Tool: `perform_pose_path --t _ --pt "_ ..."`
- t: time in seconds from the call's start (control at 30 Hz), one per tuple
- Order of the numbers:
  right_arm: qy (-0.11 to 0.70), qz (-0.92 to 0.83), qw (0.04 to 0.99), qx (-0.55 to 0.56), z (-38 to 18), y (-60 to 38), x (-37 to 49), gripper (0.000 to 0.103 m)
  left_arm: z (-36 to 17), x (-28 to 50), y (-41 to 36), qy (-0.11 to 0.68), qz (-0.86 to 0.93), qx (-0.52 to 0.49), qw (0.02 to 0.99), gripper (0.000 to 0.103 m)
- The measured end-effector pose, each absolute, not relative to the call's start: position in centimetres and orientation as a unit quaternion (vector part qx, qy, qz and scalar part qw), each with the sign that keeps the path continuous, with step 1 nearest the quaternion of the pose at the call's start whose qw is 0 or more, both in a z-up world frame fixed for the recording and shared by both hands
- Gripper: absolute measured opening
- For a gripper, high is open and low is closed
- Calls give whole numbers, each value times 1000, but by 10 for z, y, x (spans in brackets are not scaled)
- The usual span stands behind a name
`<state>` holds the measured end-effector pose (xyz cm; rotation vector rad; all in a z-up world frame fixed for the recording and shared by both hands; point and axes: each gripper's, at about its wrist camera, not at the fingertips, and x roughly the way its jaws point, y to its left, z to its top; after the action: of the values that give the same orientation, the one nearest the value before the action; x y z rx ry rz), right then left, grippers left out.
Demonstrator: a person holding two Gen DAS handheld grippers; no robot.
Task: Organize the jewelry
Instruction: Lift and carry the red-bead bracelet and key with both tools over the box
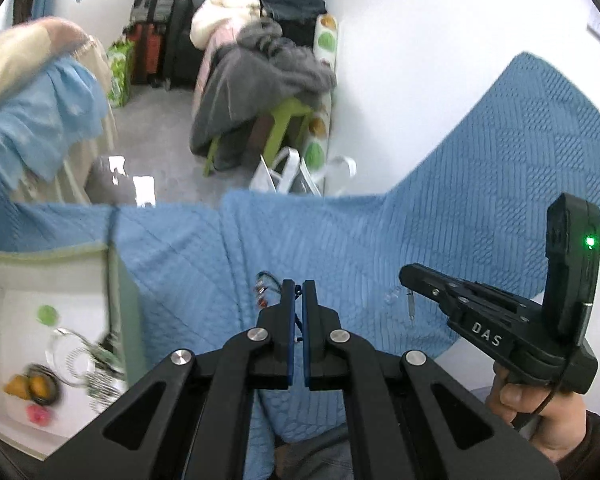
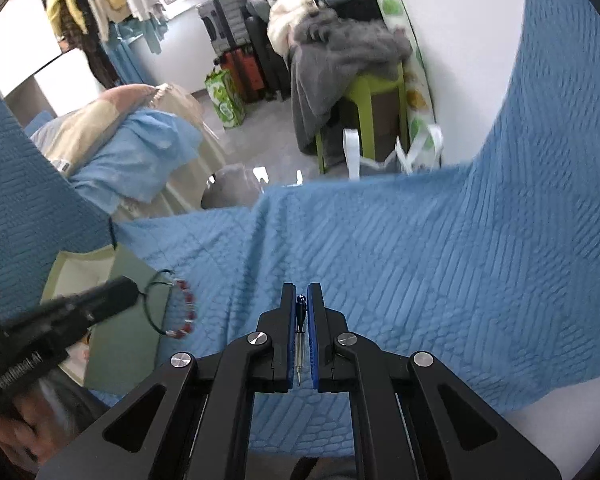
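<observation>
My left gripper is shut on the dark cord of a red-beaded bracelet. In the right wrist view the bracelet hangs from the left gripper over the edge of a pale green jewelry box. My right gripper is shut on a thin metal pin with a dark blue head. In the left wrist view the right gripper hovers to the right, with the pin dangling below it above the blue quilted cloth.
The box at lower left holds rings, bangles and coloured pieces on a white lining. The cloth covers the table and ends at a far edge. Beyond are a green stool with clothes, suitcases and a white bag.
</observation>
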<state>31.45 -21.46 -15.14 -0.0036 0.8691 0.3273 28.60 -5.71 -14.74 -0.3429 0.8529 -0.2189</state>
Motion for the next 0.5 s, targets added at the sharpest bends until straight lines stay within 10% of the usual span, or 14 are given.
perform_pose_path --t 0.5 --pt "360 237 901 -36 -61 -107 290 4 -56 250 32 375 -70 -170 909 2"
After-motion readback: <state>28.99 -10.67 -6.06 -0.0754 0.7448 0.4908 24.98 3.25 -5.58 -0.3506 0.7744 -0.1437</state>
